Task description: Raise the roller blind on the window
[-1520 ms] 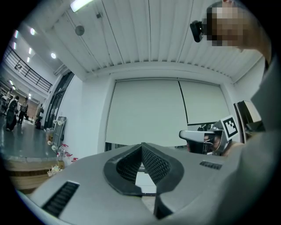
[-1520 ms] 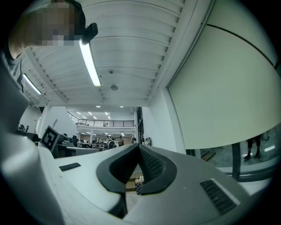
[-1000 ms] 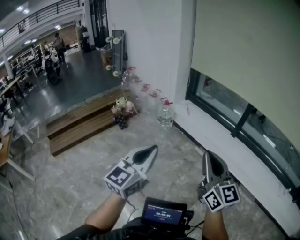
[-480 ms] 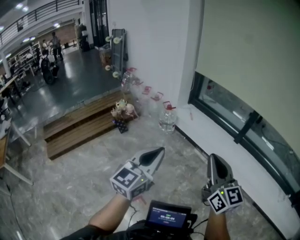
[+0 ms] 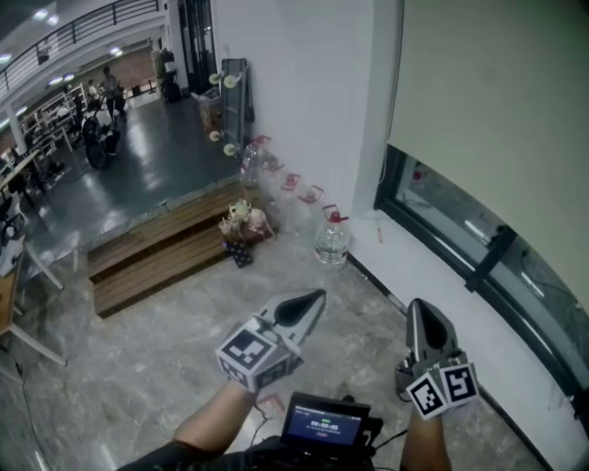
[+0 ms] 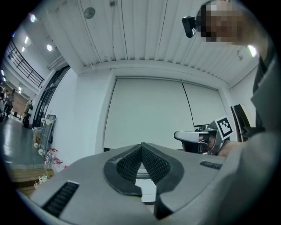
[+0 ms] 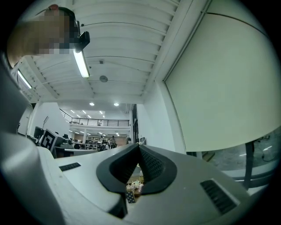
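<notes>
Large workshop hall (mezzanine railing [image 5: 83, 26])

I hold my left gripper [image 5: 316, 297] up and left of the chest screen [image 5: 319, 425], jaws pressed together on nothing, its nose angled toward the right. My right gripper [image 5: 416, 306] sits up and right of that screen, jaws likewise together and empty. My left forearm [image 5: 204, 425] and right forearm [image 5: 423, 449] flank the screen.
</notes>
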`<state>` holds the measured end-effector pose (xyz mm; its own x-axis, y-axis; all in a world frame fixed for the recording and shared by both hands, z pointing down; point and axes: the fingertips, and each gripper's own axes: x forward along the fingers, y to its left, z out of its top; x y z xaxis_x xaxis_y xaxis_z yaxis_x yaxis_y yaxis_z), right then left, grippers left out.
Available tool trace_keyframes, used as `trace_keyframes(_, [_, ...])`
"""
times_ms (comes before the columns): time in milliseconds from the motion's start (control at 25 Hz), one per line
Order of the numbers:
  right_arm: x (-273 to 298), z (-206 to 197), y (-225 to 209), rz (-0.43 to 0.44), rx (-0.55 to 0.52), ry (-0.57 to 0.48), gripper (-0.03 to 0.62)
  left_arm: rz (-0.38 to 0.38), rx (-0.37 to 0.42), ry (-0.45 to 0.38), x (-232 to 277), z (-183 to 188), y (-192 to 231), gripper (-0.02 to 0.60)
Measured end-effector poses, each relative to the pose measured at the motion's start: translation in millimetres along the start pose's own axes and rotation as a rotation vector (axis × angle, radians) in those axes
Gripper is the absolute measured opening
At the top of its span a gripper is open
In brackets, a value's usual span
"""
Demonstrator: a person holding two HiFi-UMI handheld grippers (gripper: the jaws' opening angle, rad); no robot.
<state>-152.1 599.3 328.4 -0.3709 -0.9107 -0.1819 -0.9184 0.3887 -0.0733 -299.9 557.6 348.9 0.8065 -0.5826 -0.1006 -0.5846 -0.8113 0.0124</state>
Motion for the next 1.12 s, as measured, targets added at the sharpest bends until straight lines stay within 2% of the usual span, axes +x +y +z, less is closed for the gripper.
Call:
trace_keyframes(280, [37,3,-65,0.016,0.024,-0.025,0.009,0.029,0.013,0.021,69,-2,19,-0.011])
trace_keyframes(480, [57,4,-111,0.029,0.009,-0.011,0.009,0.018,0.042,0.024,124,-5,23,-0.011])
trace_keyframes(760, [82,8,-167,0.081,0.019,-0.015,0.009,0.072,-0.003,0.039,191,-9,36,-0.011])
trace_keyframes(880, [88,9,-187,0.098,0.022,-0.02,0.009,0.095,-0.02,0.051,211,-15,40,-0.011])
trace_keyframes(1120, [97,8,-219,0.089,0.027,-0.011,0.009,0.092,-0.007,0.054,238,-16,37,-0.011])
